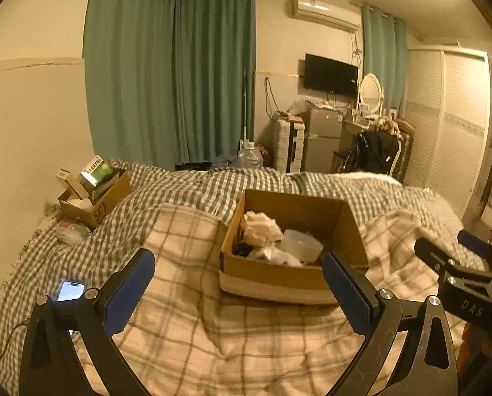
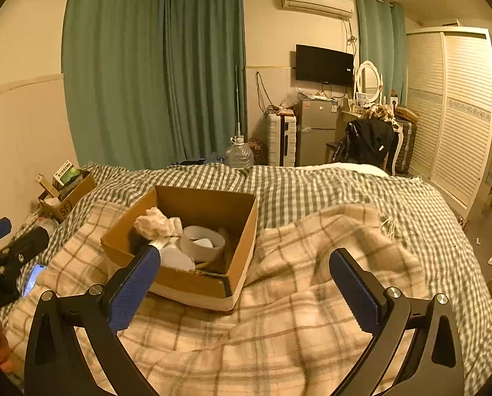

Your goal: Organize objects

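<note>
An open cardboard box [image 1: 311, 211] sits on a beige plaid blanket [image 1: 213, 330] on the bed; it also shows in the right wrist view [image 2: 206, 204]. Inside lie a crumpled cream cloth [image 1: 260, 229], a white tape roll [image 1: 302, 244] and some dark and white items. My left gripper [image 1: 239, 260] is open and empty, held above the blanket just in front of the box. My right gripper [image 2: 246, 260] is open and empty, to the right of the box's near corner. The right gripper also shows in the left wrist view [image 1: 457, 247].
A second cardboard box [image 1: 95, 198] with packages stands at the bed's far left by the wall. A lit phone [image 1: 70, 290] lies on the checked cover. A water jug [image 2: 239, 153], fridge [image 2: 316, 130], chair with a black jacket [image 2: 366, 142] and wardrobe [image 2: 450, 109] stand beyond the bed.
</note>
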### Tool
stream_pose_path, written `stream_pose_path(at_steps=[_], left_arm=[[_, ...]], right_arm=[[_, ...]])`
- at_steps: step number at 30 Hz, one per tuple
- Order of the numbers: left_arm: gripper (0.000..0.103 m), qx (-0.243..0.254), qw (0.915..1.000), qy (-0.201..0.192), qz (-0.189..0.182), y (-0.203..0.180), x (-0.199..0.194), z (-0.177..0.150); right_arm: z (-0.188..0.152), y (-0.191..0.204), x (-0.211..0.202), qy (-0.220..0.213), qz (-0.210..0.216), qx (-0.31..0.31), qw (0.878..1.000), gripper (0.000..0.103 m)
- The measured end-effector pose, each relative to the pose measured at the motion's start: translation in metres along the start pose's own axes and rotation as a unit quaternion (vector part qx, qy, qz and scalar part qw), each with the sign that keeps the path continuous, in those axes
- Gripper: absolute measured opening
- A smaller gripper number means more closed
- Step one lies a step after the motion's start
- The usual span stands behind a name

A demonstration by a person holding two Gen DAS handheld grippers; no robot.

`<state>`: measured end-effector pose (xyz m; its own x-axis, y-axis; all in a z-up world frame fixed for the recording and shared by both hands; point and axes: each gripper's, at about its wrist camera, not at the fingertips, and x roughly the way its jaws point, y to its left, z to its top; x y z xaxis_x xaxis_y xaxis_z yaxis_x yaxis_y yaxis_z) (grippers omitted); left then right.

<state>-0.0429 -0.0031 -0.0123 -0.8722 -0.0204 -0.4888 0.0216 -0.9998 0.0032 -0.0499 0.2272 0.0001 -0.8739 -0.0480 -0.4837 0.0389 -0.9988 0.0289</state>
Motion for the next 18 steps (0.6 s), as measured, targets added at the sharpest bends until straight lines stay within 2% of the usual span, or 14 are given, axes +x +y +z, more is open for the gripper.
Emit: stream_pose_path(at_steps=[10,18], left_arm=[[0.103,0.009,0.9999,0.007,0.007,0.004,0.007,-0.012],[0.103,0.020,0.9998,0.001,0.009,-0.001,-0.003,-0.011]], right_arm=[[-0.006,0.014,0.001,-0.012,-0.024,-0.045,0.999,0.103],[-0.005,0.017,-0.003,-0.012,-0.012,-0.045,0.999,0.103]])
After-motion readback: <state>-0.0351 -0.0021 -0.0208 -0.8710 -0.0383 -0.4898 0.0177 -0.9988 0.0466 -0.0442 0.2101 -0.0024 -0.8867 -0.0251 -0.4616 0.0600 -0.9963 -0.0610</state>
